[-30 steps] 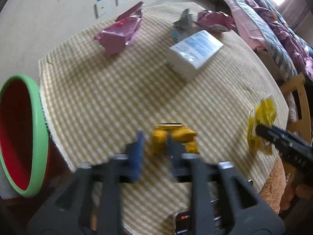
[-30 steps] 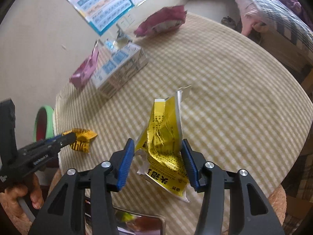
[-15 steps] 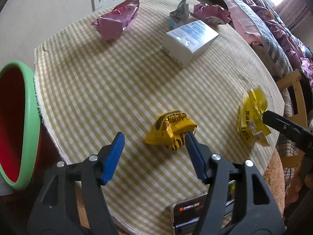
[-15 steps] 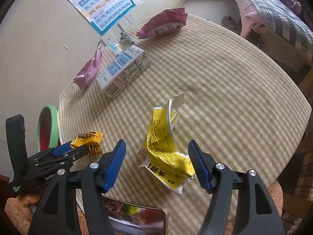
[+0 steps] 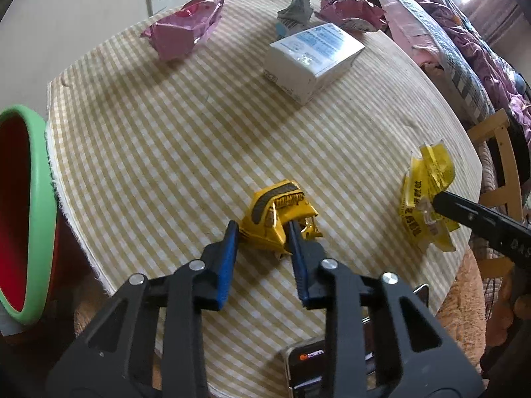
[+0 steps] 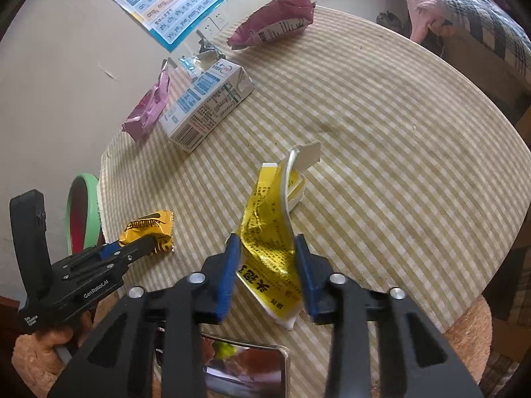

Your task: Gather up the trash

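Apparently both grippers pinched: left gripper on crumpled wrapper, right gripper on yellow packet; lift straight, then swing toward bin at 9 o'clock.

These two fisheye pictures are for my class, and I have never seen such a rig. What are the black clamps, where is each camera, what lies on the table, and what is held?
No robot here: a person holds a two-finger clamp in each hand, each carrying a forward-looking camera. In the left wrist view, the left gripper pinches a small crumpled yellow wrapper. In the right wrist view, the right gripper closes on a tall torn yellow packet. On the round checked tablecloth also lie a white and blue carton and pink foil bags. A green-rimmed red bin stands beside the table.
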`<state>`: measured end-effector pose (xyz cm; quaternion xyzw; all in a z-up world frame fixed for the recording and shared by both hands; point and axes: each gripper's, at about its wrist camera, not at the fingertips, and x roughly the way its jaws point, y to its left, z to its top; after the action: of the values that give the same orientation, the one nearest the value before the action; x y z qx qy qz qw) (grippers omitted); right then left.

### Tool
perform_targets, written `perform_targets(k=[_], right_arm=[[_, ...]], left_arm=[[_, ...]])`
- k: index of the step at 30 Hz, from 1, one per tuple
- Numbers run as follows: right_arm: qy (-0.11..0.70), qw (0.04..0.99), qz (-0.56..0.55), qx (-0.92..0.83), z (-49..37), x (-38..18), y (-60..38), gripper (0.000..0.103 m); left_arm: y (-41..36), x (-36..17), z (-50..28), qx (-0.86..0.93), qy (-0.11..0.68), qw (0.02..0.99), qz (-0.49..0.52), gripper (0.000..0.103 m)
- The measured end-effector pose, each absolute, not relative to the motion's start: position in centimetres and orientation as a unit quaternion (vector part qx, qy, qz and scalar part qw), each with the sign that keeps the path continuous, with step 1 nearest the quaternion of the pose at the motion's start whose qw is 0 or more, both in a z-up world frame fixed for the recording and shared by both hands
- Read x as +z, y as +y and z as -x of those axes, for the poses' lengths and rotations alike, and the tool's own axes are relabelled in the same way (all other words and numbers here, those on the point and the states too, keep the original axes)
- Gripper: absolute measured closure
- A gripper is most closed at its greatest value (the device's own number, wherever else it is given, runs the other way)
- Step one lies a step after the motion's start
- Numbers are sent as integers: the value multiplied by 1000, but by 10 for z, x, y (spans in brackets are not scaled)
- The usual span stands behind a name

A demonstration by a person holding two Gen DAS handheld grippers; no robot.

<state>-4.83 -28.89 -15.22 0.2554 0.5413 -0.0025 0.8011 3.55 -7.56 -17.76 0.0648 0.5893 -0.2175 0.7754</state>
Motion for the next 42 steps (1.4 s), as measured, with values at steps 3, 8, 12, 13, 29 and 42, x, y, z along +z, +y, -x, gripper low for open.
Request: perform_targets(k=[3,8,12,13,29,42], right_arm=[[528,809,-257,-7,50,-144,-291,82],[507,824,-253,0,48,-128,-289,100],[511,823,-249,2,45,-129,-286,101],[515,820,-250,1,45,-131,-285,101],[554,802,-225,-5,38,-150,-261,41],[507,838,-201,19,30,-111,-250,57]], left_arm=[[-73,-172,-38,-215,583,781,-58,77],[-63,-154,-44,-204,564,799,-47,78],[-55,-141,-50,-195,551,810,-38,78],[-53,-139,-50,-193,549,812,-36,78],[-36,-131,-53,-176,544,820,-23,78],[-20,-118,-58,-159,524,836,-19,78]])
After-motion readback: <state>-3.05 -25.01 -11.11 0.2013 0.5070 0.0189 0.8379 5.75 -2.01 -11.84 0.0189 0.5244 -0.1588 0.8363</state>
